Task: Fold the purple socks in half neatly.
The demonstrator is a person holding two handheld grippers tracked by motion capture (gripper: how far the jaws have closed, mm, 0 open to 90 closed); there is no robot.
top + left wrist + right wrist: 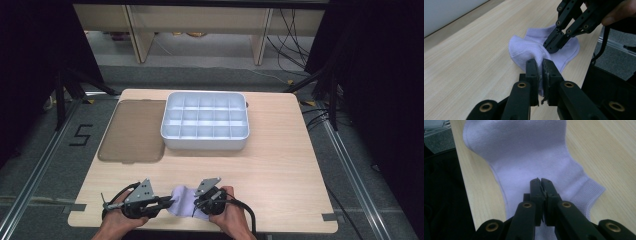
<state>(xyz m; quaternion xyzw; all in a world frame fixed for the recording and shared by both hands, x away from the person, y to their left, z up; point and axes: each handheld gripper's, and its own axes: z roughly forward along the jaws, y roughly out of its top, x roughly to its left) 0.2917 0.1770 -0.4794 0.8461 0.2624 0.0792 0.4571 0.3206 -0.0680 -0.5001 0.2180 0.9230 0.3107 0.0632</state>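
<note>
A pale wood worktop (280, 165) stands on grey floor (45, 165) in a dark-curtained room. Near its front edge lies a lilac sock (183, 201); the left gripper (539, 64) pinches a fold of it, and the right gripper (540, 183), closed, presses on it. Behind the sock sit a white divided tray (205, 142) and brown lid (132, 131).

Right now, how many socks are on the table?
1. A single pale lilac sock lies at the near edge of the wooden table, between the left claw and the right claw. A second one folded beneath it could be hidden.
</note>
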